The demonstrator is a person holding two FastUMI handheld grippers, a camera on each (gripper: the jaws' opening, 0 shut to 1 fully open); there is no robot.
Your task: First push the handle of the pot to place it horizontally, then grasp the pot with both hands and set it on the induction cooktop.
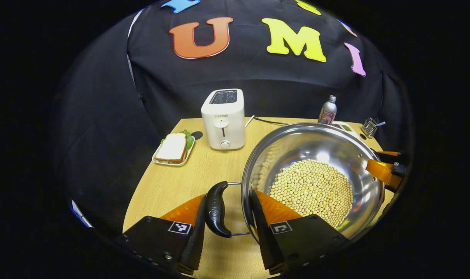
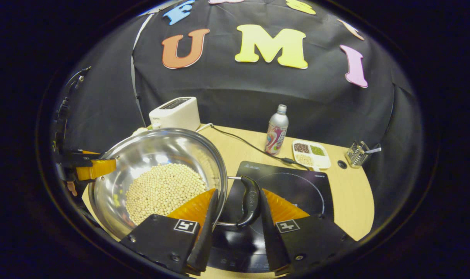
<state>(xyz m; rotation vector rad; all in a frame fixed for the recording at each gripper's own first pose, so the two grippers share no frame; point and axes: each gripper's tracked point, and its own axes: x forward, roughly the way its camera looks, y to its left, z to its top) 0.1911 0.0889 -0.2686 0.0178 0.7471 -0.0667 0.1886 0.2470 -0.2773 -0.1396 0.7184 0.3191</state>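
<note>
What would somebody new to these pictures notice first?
First, the shiny steel pot heaped with pale beans, gripped at both side handles: the left gripper straddles one handle, the right gripper the other. Next, the black induction cooktop under the right gripper, and the white toaster behind the pot.

Cameras: two gripper-mounted fisheyes, opposite sides of pot (image 1: 314,182).
Both close, facing the back wall; shared: pot, toaster (image 1: 223,118), bottle (image 2: 277,129).

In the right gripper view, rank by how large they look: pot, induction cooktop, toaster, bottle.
1. pot, though nearness to the camera enlarges it
2. induction cooktop, partly hidden by the gripper
3. toaster
4. bottle
</note>
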